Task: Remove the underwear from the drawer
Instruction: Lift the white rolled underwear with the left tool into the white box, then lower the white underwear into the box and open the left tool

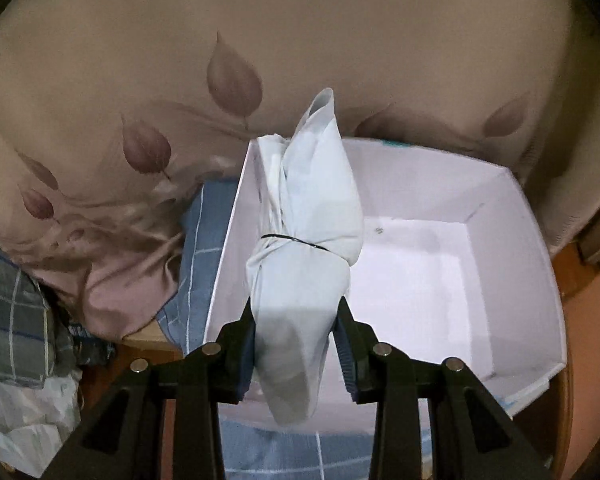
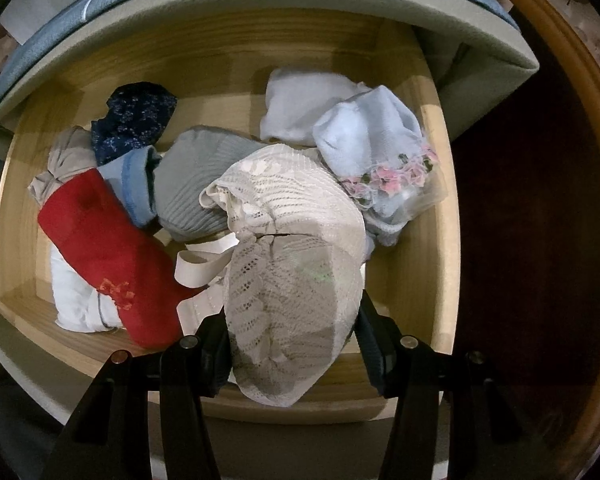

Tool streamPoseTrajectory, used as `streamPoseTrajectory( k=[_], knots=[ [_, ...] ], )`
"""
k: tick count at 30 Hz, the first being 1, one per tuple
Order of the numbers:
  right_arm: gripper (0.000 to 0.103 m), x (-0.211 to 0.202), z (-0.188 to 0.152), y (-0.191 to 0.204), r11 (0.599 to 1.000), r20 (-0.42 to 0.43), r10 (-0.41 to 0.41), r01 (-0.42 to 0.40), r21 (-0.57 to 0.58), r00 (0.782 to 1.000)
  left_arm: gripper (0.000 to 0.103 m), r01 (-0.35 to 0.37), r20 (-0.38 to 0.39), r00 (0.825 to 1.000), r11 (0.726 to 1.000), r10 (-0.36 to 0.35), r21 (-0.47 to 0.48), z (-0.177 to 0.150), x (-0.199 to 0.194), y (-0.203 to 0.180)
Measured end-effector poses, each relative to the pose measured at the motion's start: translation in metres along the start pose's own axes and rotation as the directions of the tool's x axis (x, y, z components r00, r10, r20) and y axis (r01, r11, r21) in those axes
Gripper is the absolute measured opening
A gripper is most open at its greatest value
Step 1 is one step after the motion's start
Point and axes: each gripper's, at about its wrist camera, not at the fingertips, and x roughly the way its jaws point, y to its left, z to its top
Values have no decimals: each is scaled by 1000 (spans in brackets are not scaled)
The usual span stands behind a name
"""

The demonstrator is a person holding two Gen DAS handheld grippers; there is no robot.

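In the left wrist view my left gripper is shut on a pale blue-white rolled underwear bundle tied with a thin black band, held over the left wall of a white box. In the right wrist view my right gripper is shut on a cream lace underwear bundle, also bound with a thin band, above the open wooden drawer. In the drawer lie a red roll, a grey knit roll, a navy flowered roll, a light blue piece with pink flowers and a white piece.
The white box rests on a bed with a pinkish leaf-print cover and blue checked fabric. A grey plaid cloth lies at the left. Beside the drawer, a curved wooden frame borders a dark floor area.
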Motion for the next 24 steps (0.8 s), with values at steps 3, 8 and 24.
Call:
streamPoseTrajectory(
  k=[3,8,24],
  knots=[
    [50,1,1,0,1000,-2,1,-1,-2,1000,35,-13,-35,999,1000,12,-26,-2,18,5],
    [50,1,2,0,1000,-7,4,-4,-1,1000,35,-27,-106,994,999,24,-33,-12,37,0],
    [50,3,3,3,1000,-9,4,-4,-1,1000,36,-40,-200,979,998,31,-45,-53,47,-11]
  ],
)
